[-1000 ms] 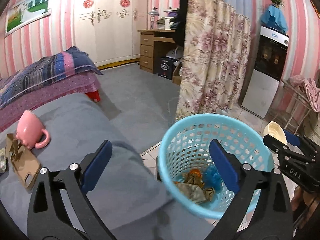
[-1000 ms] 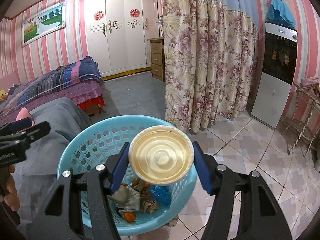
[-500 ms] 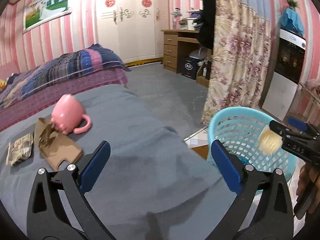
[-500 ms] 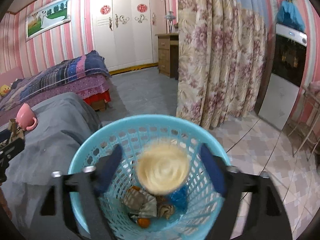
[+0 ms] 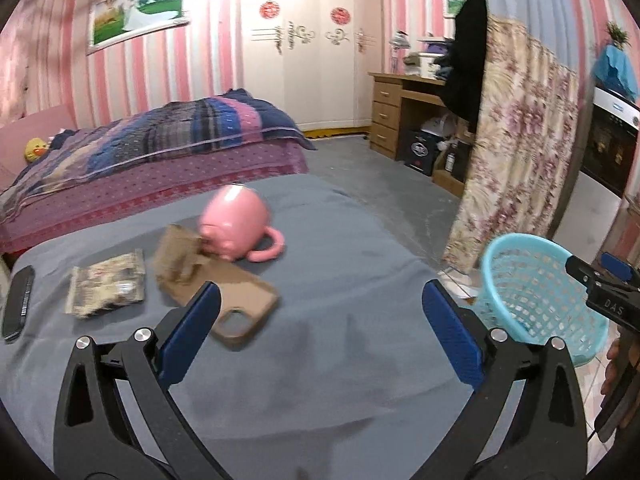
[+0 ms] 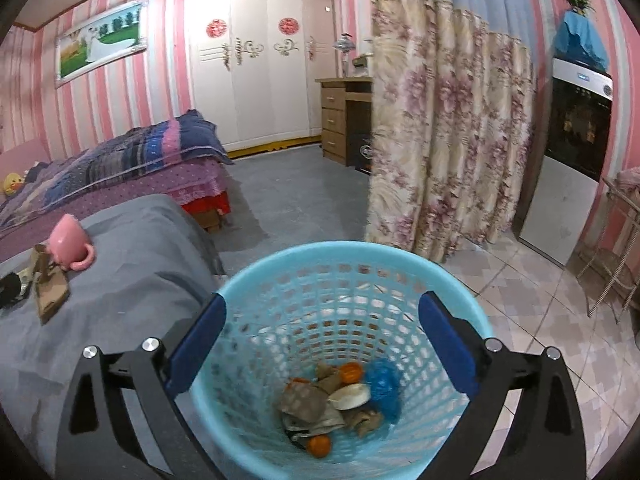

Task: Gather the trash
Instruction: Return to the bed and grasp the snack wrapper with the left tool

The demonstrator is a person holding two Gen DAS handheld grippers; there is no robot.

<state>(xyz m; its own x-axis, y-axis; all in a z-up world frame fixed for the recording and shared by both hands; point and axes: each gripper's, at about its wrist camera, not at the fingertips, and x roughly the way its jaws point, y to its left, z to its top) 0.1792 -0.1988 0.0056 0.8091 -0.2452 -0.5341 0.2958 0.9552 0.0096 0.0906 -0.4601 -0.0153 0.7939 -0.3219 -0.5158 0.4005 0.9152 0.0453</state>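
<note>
**A:** Why does the right gripper (image 6: 320,336) hang over the round light-blue plastic mesh basket (image 6: 436,280) with its jaws spread and nothing between them?

**B:** I judge it is parked above the drop point. The cream plastic lid (image 6: 350,396) lies at the bottom among crumpled paper, orange bits and a blue wrapper.

**A:** And the left gripper (image 5: 320,328)?

**B:** Also wide open and empty, aimed at the grey-covered bed (image 5: 340,264), where the remaining trash sits: a torn brown cardboard piece (image 5: 180,256) touching the pink ceramic mug (image 5: 236,226), and a crinkled foil snack packet (image 5: 106,288) just beside it.

**A:** The mug and the black phone (image 5: 18,302)?

**B:** Probably not trash. The basket stands on the floor by the bed's edge, so carries are short.
</note>
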